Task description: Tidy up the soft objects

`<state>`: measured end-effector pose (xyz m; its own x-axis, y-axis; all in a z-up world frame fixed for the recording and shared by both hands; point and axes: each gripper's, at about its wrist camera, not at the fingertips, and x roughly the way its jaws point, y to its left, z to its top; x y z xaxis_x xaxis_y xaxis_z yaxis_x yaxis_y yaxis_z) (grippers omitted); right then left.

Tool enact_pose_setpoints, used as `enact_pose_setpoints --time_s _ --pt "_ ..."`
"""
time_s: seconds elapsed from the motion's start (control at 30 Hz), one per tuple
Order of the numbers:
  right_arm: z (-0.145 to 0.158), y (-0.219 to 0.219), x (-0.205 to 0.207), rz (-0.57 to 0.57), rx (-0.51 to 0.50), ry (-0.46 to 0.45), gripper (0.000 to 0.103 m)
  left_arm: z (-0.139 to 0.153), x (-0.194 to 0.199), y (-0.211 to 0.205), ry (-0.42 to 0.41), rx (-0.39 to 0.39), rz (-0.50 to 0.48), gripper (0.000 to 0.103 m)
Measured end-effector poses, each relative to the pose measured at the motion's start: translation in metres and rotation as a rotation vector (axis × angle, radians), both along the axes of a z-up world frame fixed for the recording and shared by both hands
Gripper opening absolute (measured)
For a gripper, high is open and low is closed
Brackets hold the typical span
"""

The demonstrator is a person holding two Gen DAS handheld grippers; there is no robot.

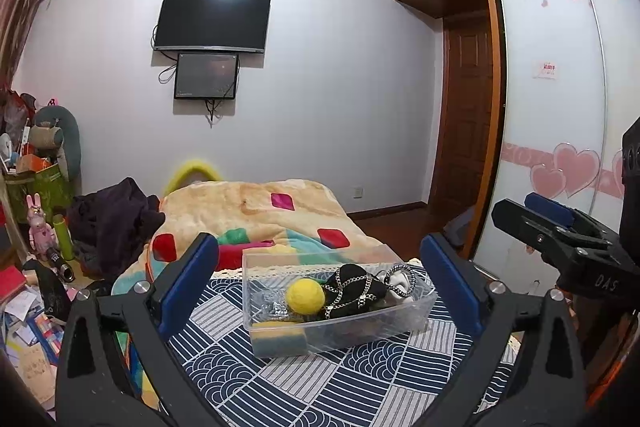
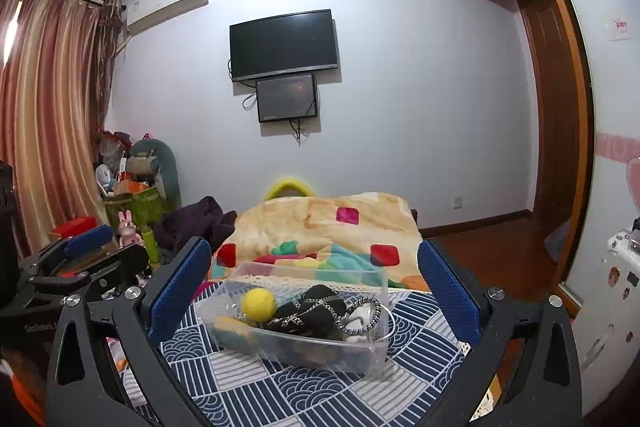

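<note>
A clear plastic bin stands on a blue-and-white patterned cloth. In it lie a yellow felt ball, a black soft item with a chain pattern, a white item with a cord and a yellow-green sponge. My left gripper is open and empty, its fingers either side of the bin, short of it. My right gripper is open and empty, likewise facing the bin, ball and black item. Each gripper shows at the other view's edge.
A colourful patchwork blanket covers the bed beyond the bin. A dark garment lies at its left. Clutter, toys and boxes fill the left side. A wardrobe with heart stickers stands at the right.
</note>
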<state>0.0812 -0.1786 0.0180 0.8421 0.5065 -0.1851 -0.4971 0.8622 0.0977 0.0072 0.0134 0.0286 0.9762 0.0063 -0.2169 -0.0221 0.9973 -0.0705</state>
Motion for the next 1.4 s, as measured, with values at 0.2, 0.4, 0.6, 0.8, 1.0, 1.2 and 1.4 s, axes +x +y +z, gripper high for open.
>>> enact_pose_setpoints --time_s 0.2,0.4,0.6,0.8,1.0,1.2,1.4 --pt "-0.0007 0.0009 -0.0008 0.001 -0.003 0.002 0.103 0.0005 -0.0003 -0.0006 0.000 -0.002 0.001 0.102" --pt "-0.0009 0.0023 -0.0023 0.003 -0.006 0.002 0.103 0.0002 -0.0004 -0.0010 0.001 -0.001 0.001 0.102" --pt "-0.0026 0.0022 -0.0031 0.004 -0.007 0.002 0.103 -0.0005 -0.0018 -0.0017 0.000 -0.001 -0.004 0.102" --pt "-0.0027 0.0026 -0.0036 0.006 -0.009 0.003 0.103 -0.0011 -0.0025 -0.0020 0.000 0.000 -0.005 0.102" --pt "-0.0027 0.0024 -0.0034 0.007 -0.009 0.005 0.103 -0.0023 -0.0025 -0.0018 0.001 -0.004 -0.012 0.102" --pt "-0.0023 0.0021 -0.0030 0.004 -0.008 0.005 0.103 -0.0024 -0.0012 -0.0007 0.004 -0.011 -0.022 0.102" --pt "-0.0027 0.0020 -0.0026 0.003 -0.013 0.003 0.103 -0.0023 -0.0003 -0.0019 0.006 -0.018 -0.043 0.102"
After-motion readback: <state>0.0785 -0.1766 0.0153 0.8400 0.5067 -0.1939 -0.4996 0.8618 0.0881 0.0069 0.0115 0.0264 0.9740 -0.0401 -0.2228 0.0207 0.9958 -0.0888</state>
